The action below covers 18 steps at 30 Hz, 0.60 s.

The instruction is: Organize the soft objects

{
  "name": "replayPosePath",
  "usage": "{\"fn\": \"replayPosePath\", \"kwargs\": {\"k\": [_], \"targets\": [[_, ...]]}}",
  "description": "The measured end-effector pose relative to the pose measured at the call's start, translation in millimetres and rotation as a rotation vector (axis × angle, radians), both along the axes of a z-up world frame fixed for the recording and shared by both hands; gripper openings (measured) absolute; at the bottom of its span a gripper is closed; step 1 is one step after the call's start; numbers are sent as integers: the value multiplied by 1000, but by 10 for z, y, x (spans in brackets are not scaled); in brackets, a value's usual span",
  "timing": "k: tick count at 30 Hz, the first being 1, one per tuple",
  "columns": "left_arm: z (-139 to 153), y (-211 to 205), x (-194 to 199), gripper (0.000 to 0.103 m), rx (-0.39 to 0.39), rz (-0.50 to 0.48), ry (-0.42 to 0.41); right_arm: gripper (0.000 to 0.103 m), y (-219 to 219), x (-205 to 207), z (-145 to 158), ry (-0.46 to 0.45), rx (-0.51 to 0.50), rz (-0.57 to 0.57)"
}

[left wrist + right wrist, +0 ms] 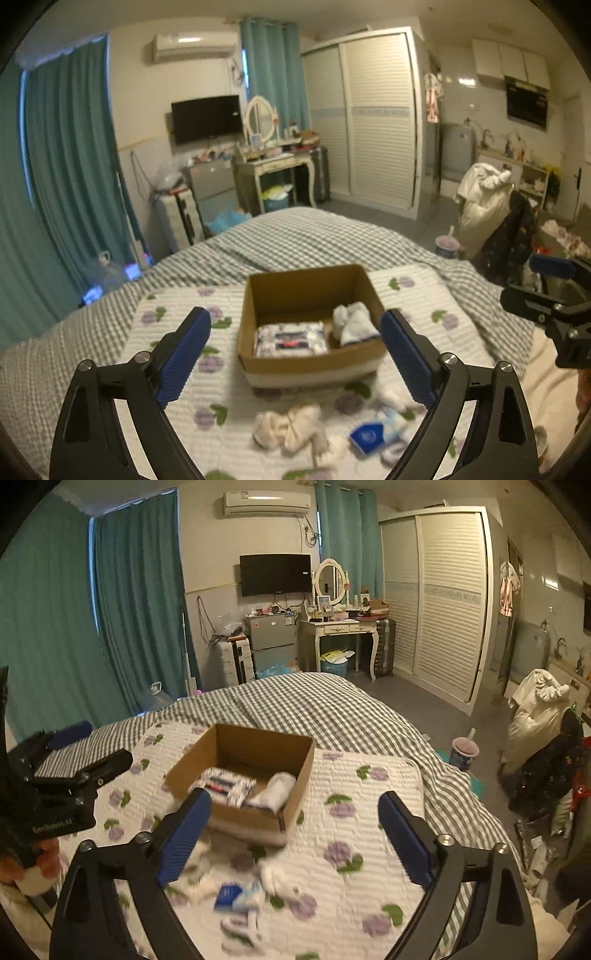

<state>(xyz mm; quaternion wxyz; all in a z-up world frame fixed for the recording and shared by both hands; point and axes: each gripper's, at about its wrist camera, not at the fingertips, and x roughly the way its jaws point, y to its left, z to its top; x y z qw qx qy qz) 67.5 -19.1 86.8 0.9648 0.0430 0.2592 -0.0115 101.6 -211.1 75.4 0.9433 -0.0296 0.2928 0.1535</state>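
Note:
An open cardboard box (255, 295) (299, 794) stands on a white quilt with purple flowers (177, 406) (351, 805). Inside lie a folded blue-and-white cloth (291, 338) (225, 784) and a rolled white cloth (352, 323) (277, 790). In front of the box, loose on the quilt, are a cream bundle (291, 424), a blue-and-white packet (369, 434) (232, 895) and small white pieces (275, 877). My left gripper (295, 354) is open above the box's near side, holding nothing. My right gripper (293, 834) is open too, empty, near the box's front right corner.
The quilt lies on a bed with a grey checked cover (295, 236) (314, 701). A cup with a straw (464, 753) stands on the floor to the right, next to a chair piled with clothes (535, 723). A dressing table (340, 627) and a wardrobe (443, 602) line the far wall.

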Motion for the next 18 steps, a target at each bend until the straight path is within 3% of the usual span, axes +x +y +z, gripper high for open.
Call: {"fn": "replayPosePath", "kwargs": {"k": [4,7,11,14,18], "targets": [[-153,-48,-254,95,-15,5,31,96,-9,-337,-193,33,-19,18],[-445,-67,-329,95,-47,5,94,96,46,-446,-456,71,-46,17],[-905,-24,-346,95,-111,25,201,96,179,-432,-1051,177,-65,32],[-1301,-45,-337,95,-81,84,254,96,281,-367,-1577,274,-70,43],[-1640,17,-307,95,-131,106,345,95,403,-328,-2009,351,-57,80]]}}
